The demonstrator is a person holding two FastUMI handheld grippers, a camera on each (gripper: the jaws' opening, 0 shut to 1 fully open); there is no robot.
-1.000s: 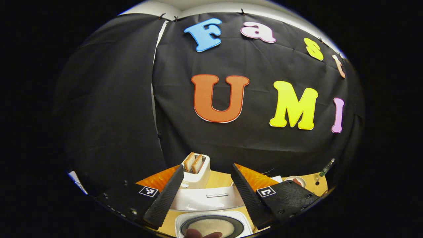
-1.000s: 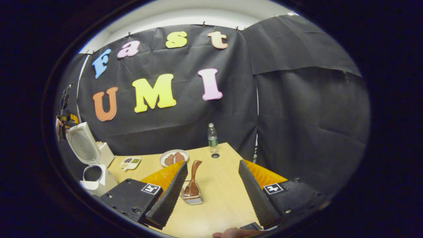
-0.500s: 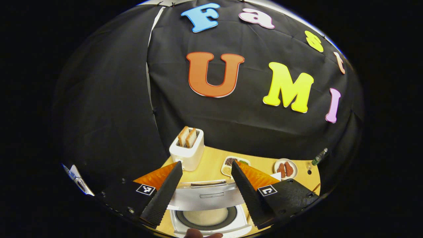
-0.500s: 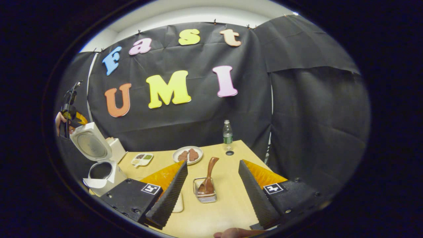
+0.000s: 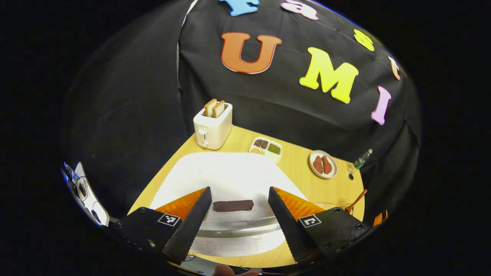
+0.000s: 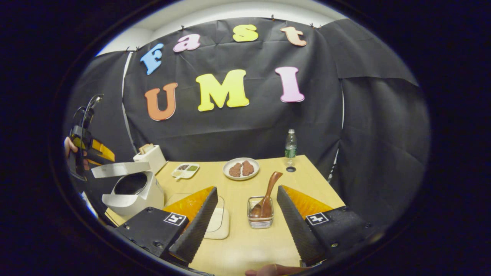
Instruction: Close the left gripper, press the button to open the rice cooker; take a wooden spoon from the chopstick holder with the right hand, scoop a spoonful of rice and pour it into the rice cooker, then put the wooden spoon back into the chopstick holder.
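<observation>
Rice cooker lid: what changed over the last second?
The white rice cooker's lid swung down from upright to nearly flat over the pot, not fully shut; the left claw now looks down on it. The right claw stayed open, holding nothing. The brown wooden spoon stayed in the wire chopstick holder.

One rice cooker (image 6: 132, 191), one toaster (image 5: 213, 126), one wooden spoon (image 6: 266, 195), one bottle (image 6: 290, 143), two plates (image 6: 241, 168).
</observation>
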